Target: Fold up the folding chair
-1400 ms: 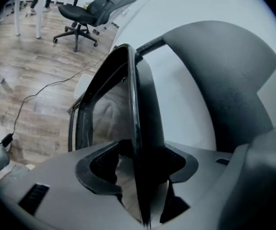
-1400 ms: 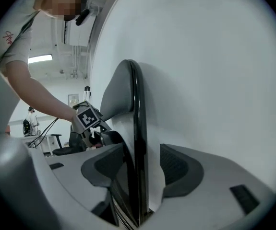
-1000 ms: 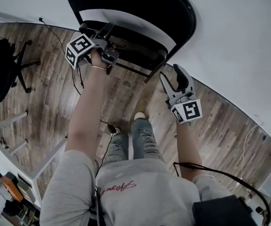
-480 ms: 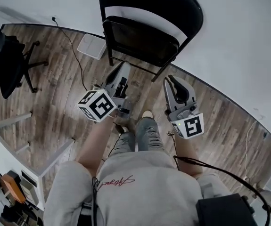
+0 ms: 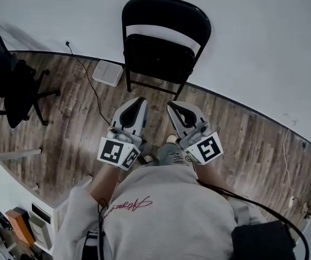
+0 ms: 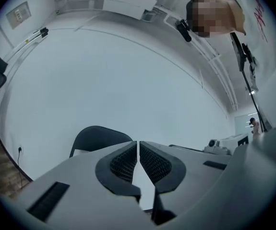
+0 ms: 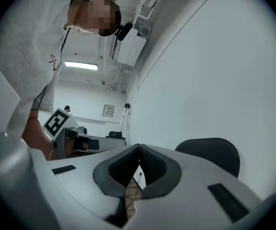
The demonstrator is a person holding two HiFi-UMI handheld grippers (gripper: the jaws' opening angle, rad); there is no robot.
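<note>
The black folding chair (image 5: 163, 37) stands folded flat and upright against the white wall, its legs on the wood floor. Both grippers are held close to my body, well short of the chair and touching nothing. My left gripper (image 5: 139, 101) is shut and empty; its pads meet in the left gripper view (image 6: 138, 143), with the chair back (image 6: 99, 138) behind them. My right gripper (image 5: 172, 106) has just been closing and is now shut with nothing between its jaws (image 7: 139, 147). In the right gripper view the chair (image 7: 210, 150) shows at the right and the left gripper's marker cube (image 7: 56, 122) at the left.
A black office chair (image 5: 9, 85) stands at the left. A white flat box (image 5: 107, 72) lies on the floor by the folding chair, with a cable (image 5: 87, 88) running past it. A white shelf unit (image 5: 14, 183) is at the lower left. My feet (image 5: 166, 145) are below the grippers.
Both grippers have come away from the chair and drawn back toward my body, and their jaws have shut. The left gripper has rolled over. The chair now stands farther off at the wall.
</note>
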